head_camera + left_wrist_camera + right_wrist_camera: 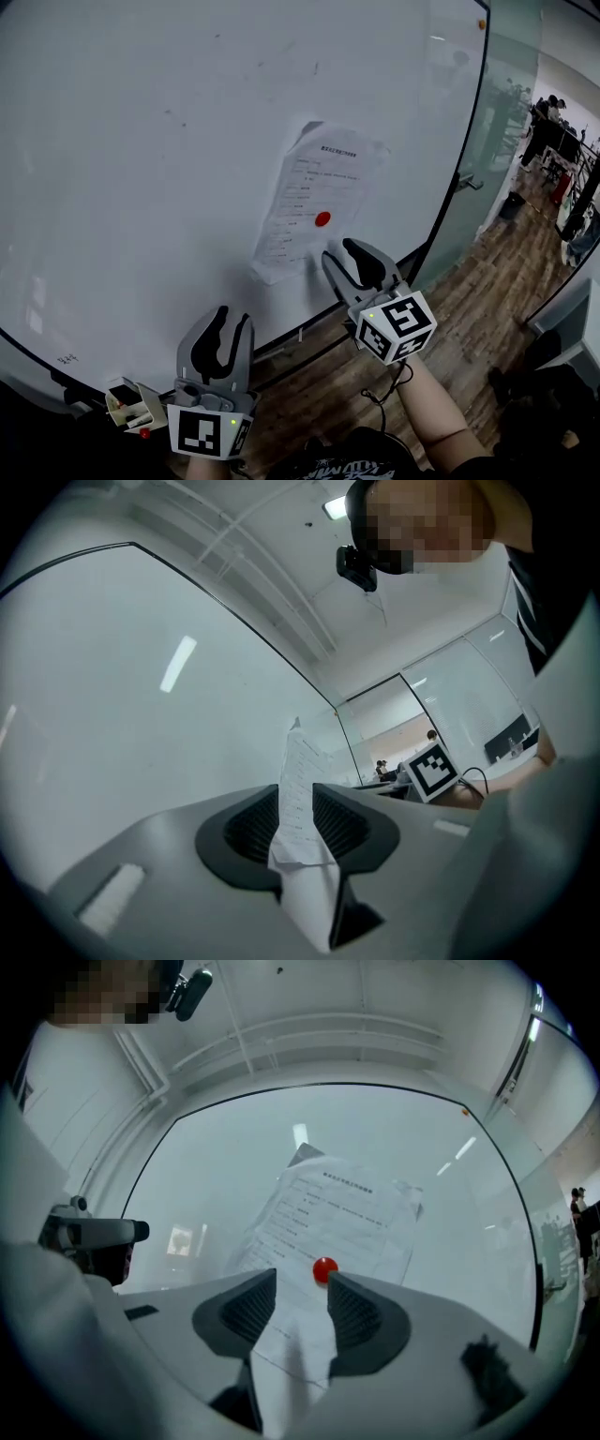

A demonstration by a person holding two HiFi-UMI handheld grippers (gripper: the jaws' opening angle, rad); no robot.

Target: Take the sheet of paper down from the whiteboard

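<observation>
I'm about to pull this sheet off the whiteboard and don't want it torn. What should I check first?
1. Red magnet off the sheet of paper: not ok, it pins the sheet to the whiteboard.
2. Right gripper jaws open: ok.
3. Right gripper at the sheet's lower corner: ok; touching it, cannot tell.
4. Left gripper jaws apart, nothing gripped: ok.

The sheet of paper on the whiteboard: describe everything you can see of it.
The sheet of paper is white, printed with lines of text, creased and tilted. One red round magnet pins it to the whiteboard; its edges lift off the board. The open right gripper is by its lower edge.
</observation>
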